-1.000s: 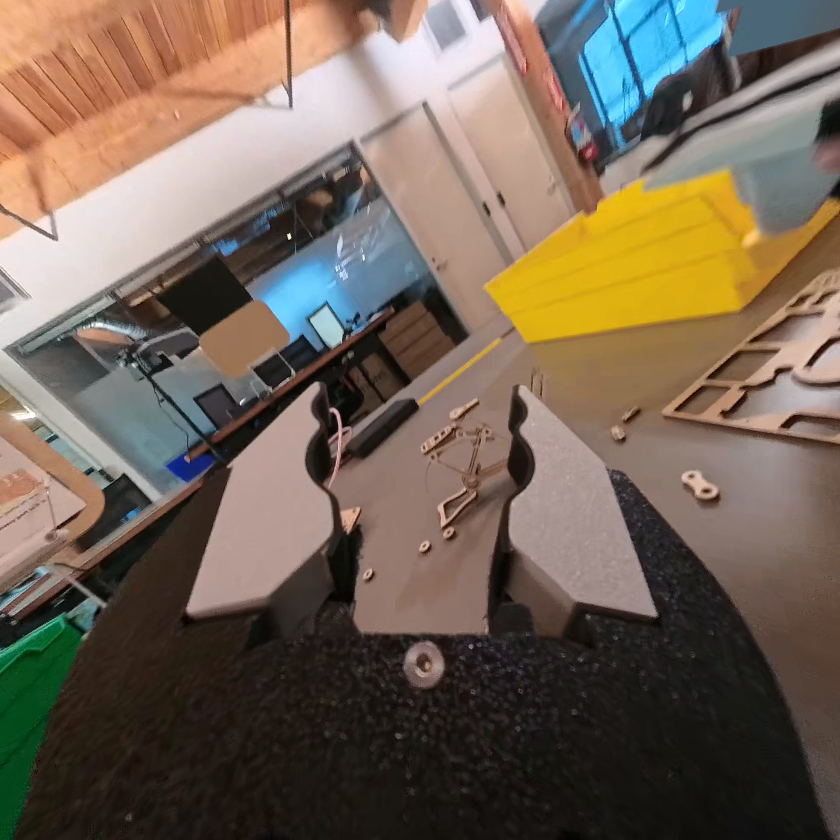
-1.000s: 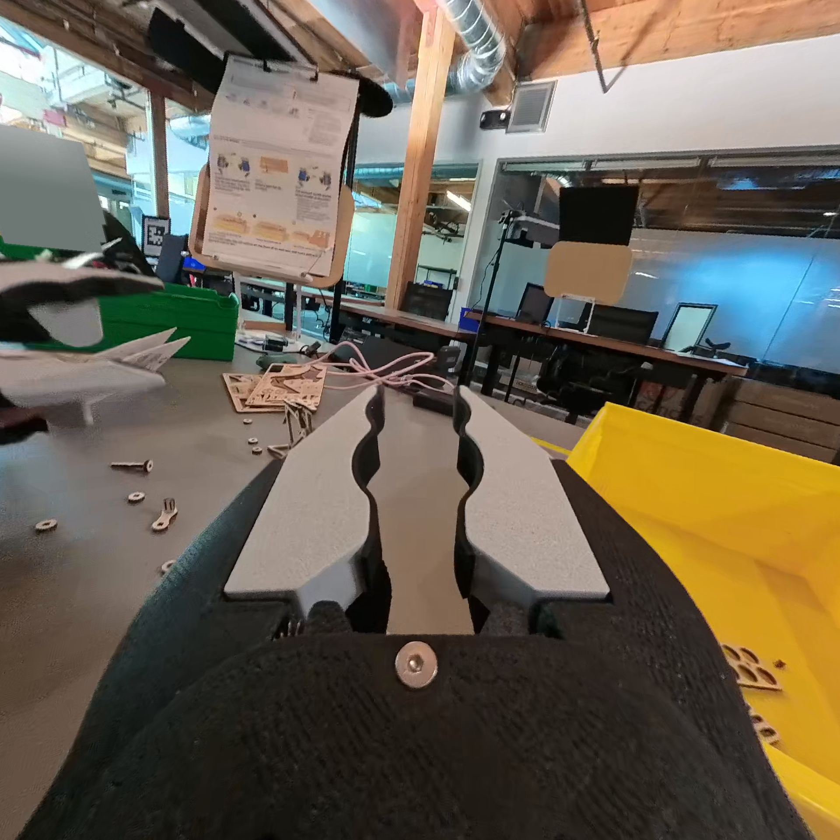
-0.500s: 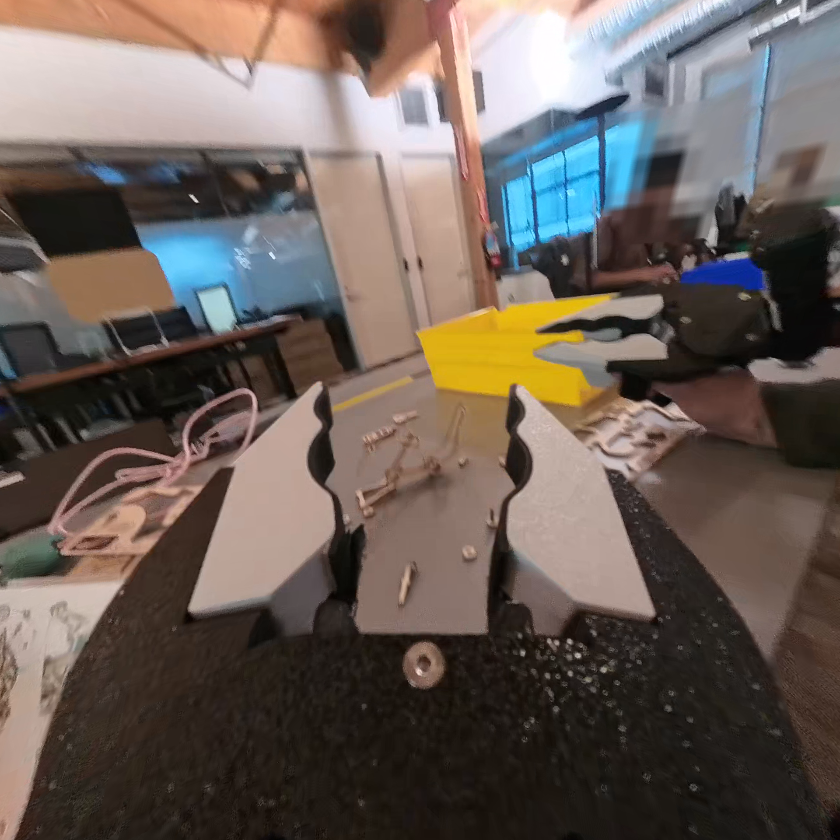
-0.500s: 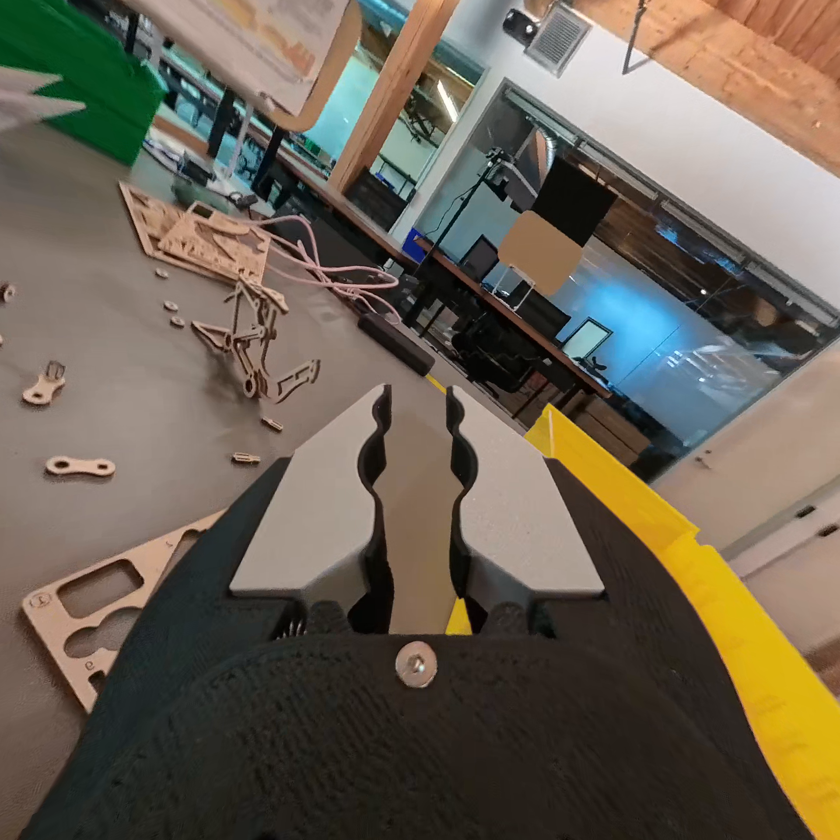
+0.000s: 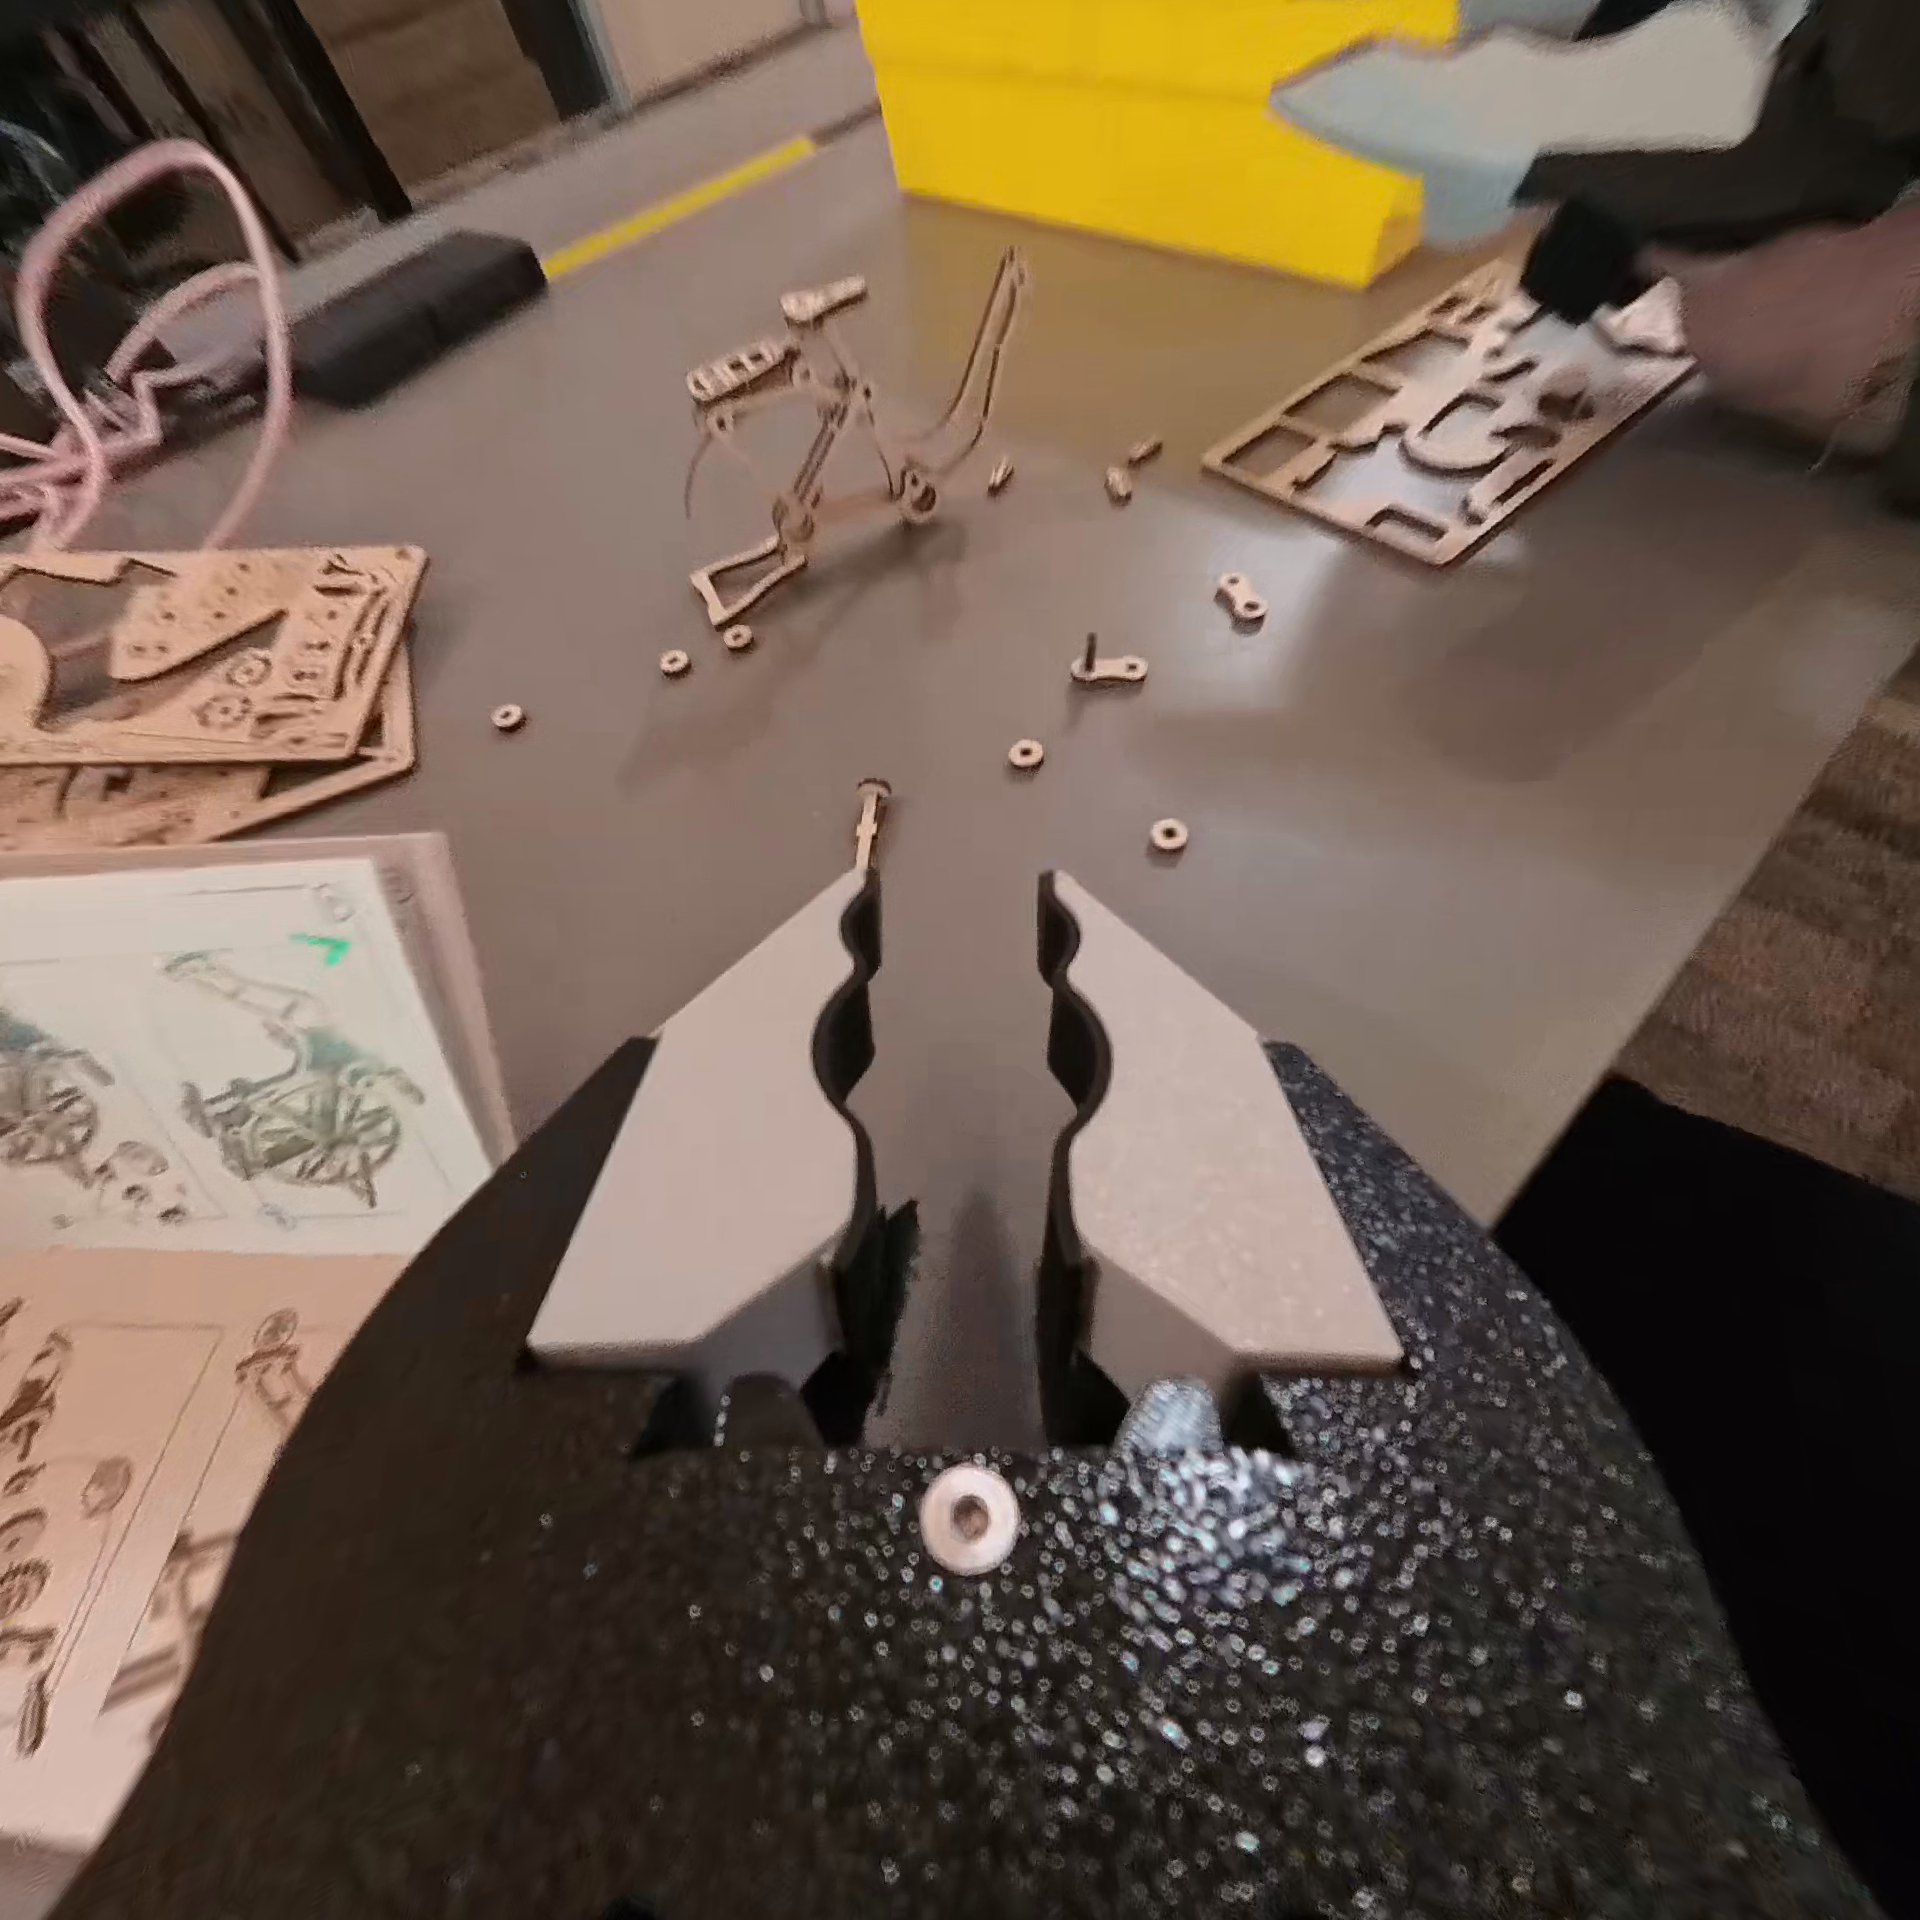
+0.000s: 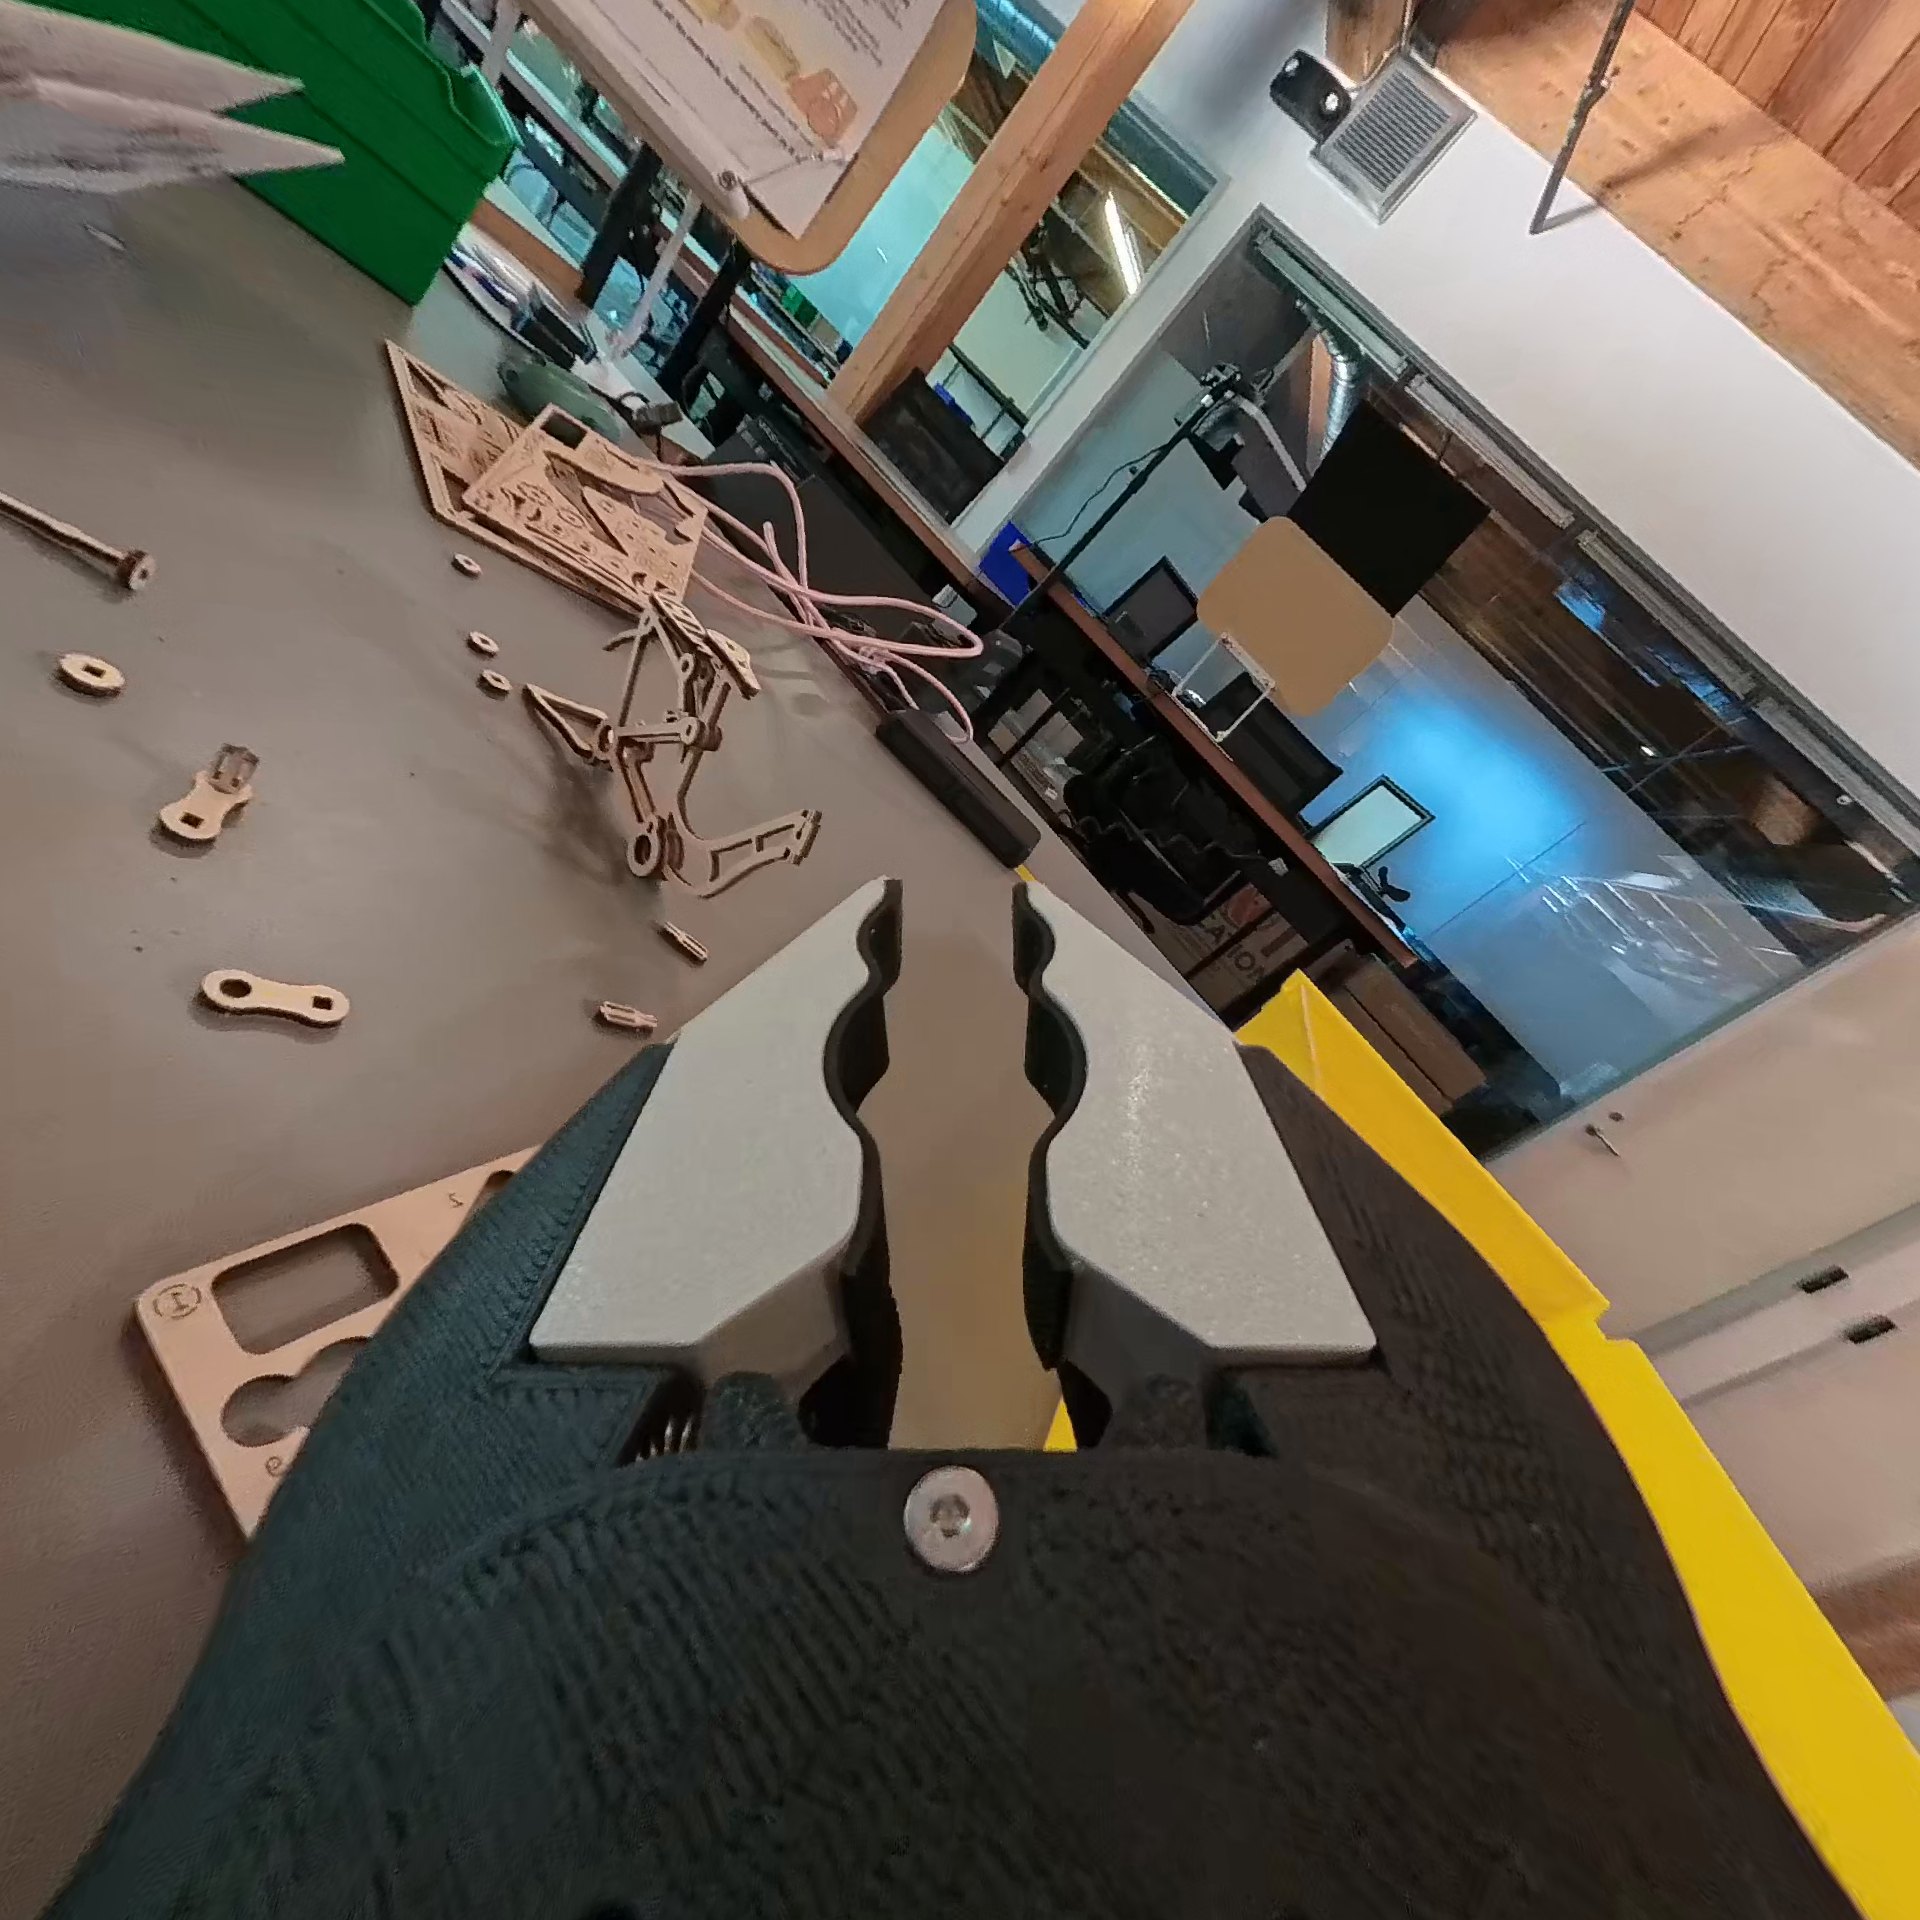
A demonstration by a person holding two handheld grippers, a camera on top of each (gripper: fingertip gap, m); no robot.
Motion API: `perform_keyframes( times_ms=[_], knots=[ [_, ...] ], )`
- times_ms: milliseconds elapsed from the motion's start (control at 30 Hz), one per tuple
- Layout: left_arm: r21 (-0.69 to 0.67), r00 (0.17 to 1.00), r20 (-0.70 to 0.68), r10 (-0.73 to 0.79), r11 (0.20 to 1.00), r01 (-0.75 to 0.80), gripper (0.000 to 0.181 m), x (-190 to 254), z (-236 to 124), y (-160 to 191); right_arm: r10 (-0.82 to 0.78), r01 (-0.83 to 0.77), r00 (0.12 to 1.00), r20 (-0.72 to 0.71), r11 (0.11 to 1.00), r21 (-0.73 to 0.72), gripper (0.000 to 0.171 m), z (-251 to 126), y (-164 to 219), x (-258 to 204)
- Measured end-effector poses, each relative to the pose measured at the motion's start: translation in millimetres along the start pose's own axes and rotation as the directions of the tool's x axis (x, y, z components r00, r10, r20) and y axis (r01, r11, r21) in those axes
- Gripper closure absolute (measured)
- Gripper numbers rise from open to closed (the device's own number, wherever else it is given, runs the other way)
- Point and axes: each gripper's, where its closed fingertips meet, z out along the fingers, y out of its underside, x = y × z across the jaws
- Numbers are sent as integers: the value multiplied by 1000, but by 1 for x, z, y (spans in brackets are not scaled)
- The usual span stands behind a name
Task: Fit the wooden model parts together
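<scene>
A half-built wooden frame (image 5: 831,457) stands mid-table; it also shows in the right wrist view (image 6: 675,769). Loose parts lie around it: a pin with a washer (image 5: 871,816), a crank piece (image 5: 1107,665), a flat link (image 5: 1242,601) and several small washers. My left gripper (image 5: 956,888) is open and empty, low over the table, its left fingertip just short of the pin. My right gripper (image 6: 956,899) is open with a narrow gap and empty, above a cut-out wooden sheet (image 6: 270,1340). It appears blurred at the top right of the left wrist view (image 5: 1507,114).
A yellow bin (image 5: 1122,135) stands at the far side, beside my right gripper (image 6: 1455,1195). Stacked part sheets (image 5: 208,665), an instruction sheet (image 5: 208,1039), a pink cord (image 5: 156,312) and a black block (image 5: 405,312) lie left. Green bins (image 6: 364,135) stand beyond. The table edge (image 5: 1662,935) runs right. The left gripper's tips are roughly 25 centimetres from the right gripper's. The crank piece (image 5: 1107,665) is about 10 centimetres from my left fingertips. It turns up in the right wrist view (image 6: 203,797) as well. Between my right fingertips and the flat link (image 5: 1242,601) there is roughly 12 centimetres. The right camera catches it too, in the right wrist view (image 6: 271,1018).
My left gripper has tipped down toward the table and come close to the pin, with its jaws narrower than before. My right gripper has rolled a little and stays over the cut-out sheet.
</scene>
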Motion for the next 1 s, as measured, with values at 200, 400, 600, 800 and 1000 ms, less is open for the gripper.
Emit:
perform_keyframes(
  times_ms=[200, 400, 600, 800, 1000],
  knots=[
    [-161, 997, -46, -62, 985, 54, 142, -8, 41, 14, 110, -112, 994, 29, 989, 98, 152, -11, -14, 5],
    [-225, 985, -114, -133, 969, 105, 158, -16, 52, 17, 223, -228, 974, 51, 962, 148, 152, -17, -18, 13],
    [-258, 992, -96, -84, 965, 57, 164, -22, 47, 22, 235, -244, 969, 71, 957, 155, 151, -16, -18, 12],
    [-266, 988, -124, -87, 963, 51, 173, -22, 51, 20, 248, -258, 966, 78, 953, 161, 151, -15, -18, 13],
    [-260, 984, -165, -68, 965, 24, 180, -21, 52, 19, 212, -220, 975, 64, 963, 157, 150, -14, -19, 12]
  ],
)
